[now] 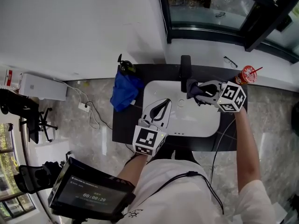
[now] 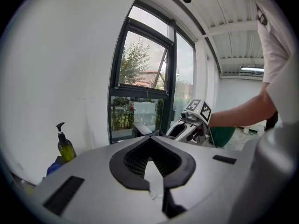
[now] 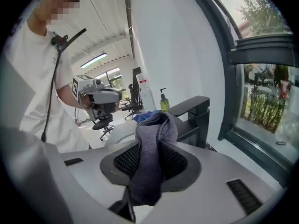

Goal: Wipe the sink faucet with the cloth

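Note:
The black faucet (image 1: 185, 70) stands at the back rim of the white sink (image 1: 205, 125). In the right gripper view the faucet (image 3: 198, 113) is just beyond the jaws. My right gripper (image 1: 196, 91) is shut on a dark grey cloth (image 1: 192, 88), right beside the faucet spout and over the basin's back. The cloth (image 3: 156, 139) bunches up between the jaws and hangs toward the camera. My left gripper (image 1: 164, 102) hovers over the basin's left side, its jaws together and holding nothing. My left gripper (image 2: 150, 141) looks toward the right one (image 2: 194, 120).
A blue cloth (image 1: 125, 90) and a soap bottle (image 1: 125, 68) sit on the black counter (image 1: 122, 125) left of the sink. A red cup (image 1: 246, 74) stands at the counter's back right, with glasses (image 1: 230, 61) on the sill. The window is behind the faucet.

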